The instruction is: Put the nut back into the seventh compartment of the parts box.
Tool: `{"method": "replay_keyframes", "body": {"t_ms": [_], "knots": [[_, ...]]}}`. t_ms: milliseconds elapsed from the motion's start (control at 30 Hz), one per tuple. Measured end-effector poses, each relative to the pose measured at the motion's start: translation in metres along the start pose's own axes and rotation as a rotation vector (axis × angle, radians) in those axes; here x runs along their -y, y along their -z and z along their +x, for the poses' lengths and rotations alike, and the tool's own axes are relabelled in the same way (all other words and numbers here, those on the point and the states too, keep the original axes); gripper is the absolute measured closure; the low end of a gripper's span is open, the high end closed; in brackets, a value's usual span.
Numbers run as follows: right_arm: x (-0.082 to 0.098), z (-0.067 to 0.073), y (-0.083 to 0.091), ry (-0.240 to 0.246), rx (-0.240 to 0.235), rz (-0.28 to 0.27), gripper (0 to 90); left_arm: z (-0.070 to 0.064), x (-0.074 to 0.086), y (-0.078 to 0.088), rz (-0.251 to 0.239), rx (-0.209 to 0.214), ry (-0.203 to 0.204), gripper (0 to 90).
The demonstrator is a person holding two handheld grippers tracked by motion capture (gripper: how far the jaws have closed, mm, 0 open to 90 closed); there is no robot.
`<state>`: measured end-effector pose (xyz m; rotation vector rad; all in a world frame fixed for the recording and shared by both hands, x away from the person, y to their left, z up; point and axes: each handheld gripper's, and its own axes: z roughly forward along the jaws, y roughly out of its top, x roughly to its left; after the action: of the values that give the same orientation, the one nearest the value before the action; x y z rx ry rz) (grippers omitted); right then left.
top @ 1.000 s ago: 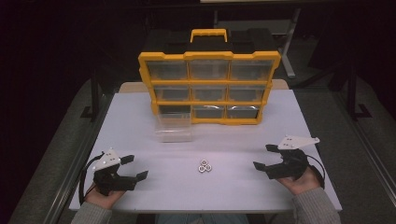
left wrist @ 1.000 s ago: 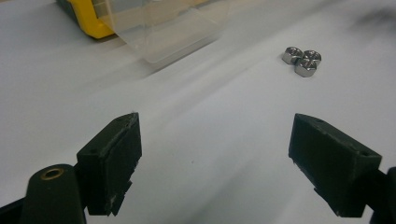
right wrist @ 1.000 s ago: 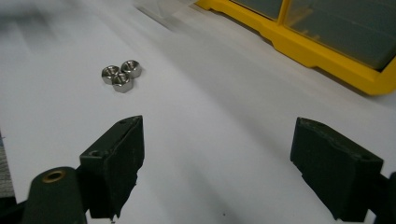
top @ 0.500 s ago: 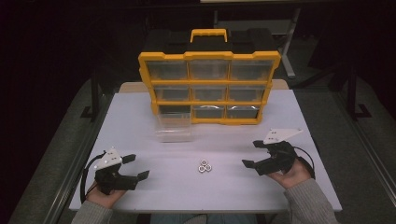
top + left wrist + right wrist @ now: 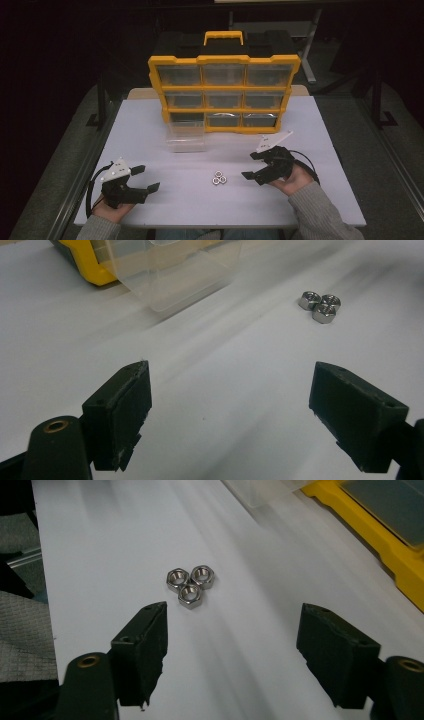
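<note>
Three nuts (image 5: 219,178) touching mid-table (image 5: 150,125), loose drawer (image 5: 186,142) behind them, organizer (image 5: 225,95) behind that

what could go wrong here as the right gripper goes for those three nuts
The three hex nuts lie touching in a tight cluster, so the right gripper, whose jaws have just been closing with nothing between them, may catch more than one or knock the others away. They are small and flat on the smooth white table, so the pads could slip off. A scattered nut might slide toward the clear drawer.
</note>
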<state>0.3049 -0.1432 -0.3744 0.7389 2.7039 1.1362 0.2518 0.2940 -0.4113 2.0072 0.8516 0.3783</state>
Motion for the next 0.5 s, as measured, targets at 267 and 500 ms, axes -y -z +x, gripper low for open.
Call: {"method": "replay_keyframes", "body": {"t_ms": [267,500], "knots": [[-0.011,0.003,-0.025,0.053,-0.033,0.077,36.7,0.001,0.0,0.001,0.004,-0.001,0.007,17.2],[-0.021,0.005,-0.044,0.09,-0.054,0.12,43.7,0.0,-0.001,-0.001,0.008,0.003,-0.006,17.2]]}}
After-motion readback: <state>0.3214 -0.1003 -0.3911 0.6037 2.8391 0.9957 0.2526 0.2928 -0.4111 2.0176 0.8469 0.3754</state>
